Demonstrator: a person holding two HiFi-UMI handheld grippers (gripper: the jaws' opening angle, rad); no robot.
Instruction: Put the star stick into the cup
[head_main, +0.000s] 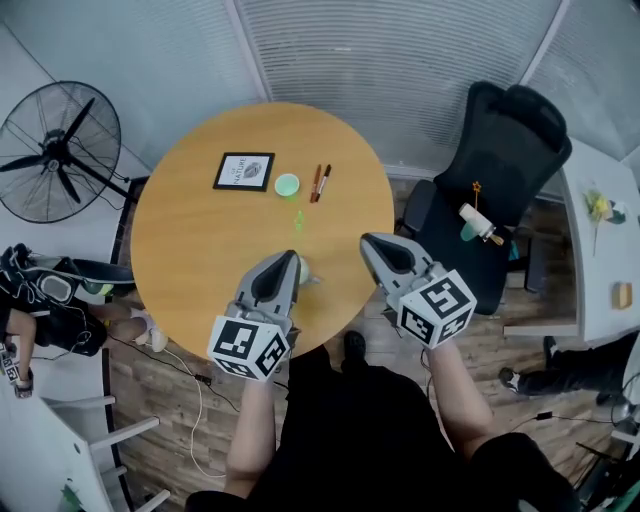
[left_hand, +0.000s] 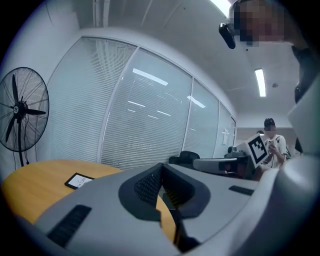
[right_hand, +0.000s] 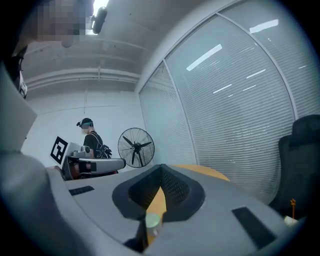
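Note:
A small green star stick (head_main: 298, 218) lies on the round wooden table (head_main: 190, 250), a little nearer to me than a green cup (head_main: 287, 184). My left gripper (head_main: 289, 258) hovers over the table's near edge, just short of the stick, its jaws shut with nothing between them (left_hand: 161, 167). My right gripper (head_main: 368, 242) is level with it at the table's right rim, also shut and empty (right_hand: 161, 169). Neither gripper view shows the stick or the cup. A small pale object beside the left gripper's tip is too unclear to name.
Two pens (head_main: 319, 183) and a framed card (head_main: 244, 171) lie beside the cup. A black office chair (head_main: 500, 150) at the right carries a yellow star-tipped wand (head_main: 477, 188) and a white-and-green item. A floor fan (head_main: 55, 150) stands at the left. A person (left_hand: 270, 135) stands nearby.

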